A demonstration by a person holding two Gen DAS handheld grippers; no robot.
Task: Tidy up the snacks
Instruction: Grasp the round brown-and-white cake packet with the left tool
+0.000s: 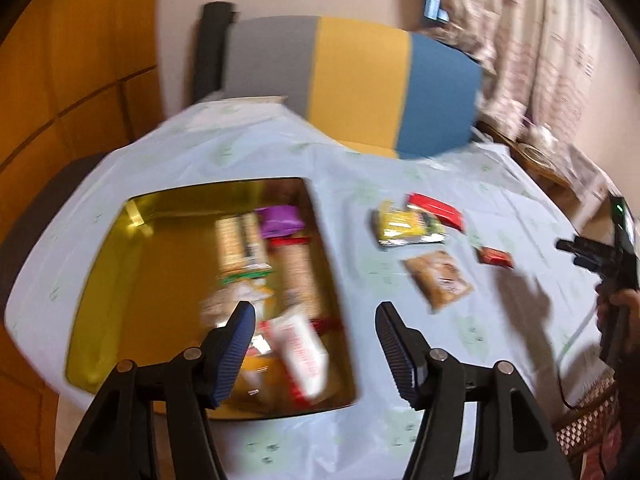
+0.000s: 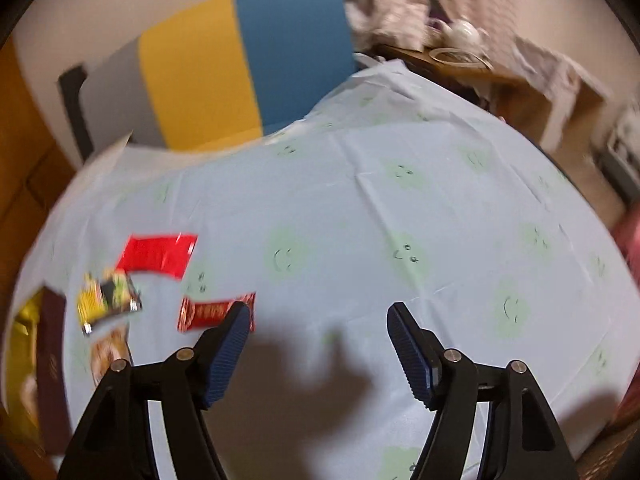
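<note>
A gold tin box (image 1: 108,280) sits on the table's left and holds several snack packets, among them a purple one (image 1: 278,220) and a white and red one (image 1: 300,354). My left gripper (image 1: 316,320) is open and empty, above the tin's near right corner. On the cloth to the right lie a yellow packet (image 1: 404,226), a red packet (image 1: 438,208), a brown packet (image 1: 438,278) and a small red bar (image 1: 496,257). My right gripper (image 2: 318,322) is open and empty above the cloth; the small red bar (image 2: 208,314) lies by its left fingertip. The right gripper also shows at the edge of the left wrist view (image 1: 592,252).
A light blue tablecloth (image 2: 400,208) with green smiley faces covers the table. A grey, yellow and blue chair back (image 1: 360,76) stands behind it. A wooden side table (image 2: 460,64) with a white teapot is at the back right. A woven basket (image 1: 588,420) is at the right.
</note>
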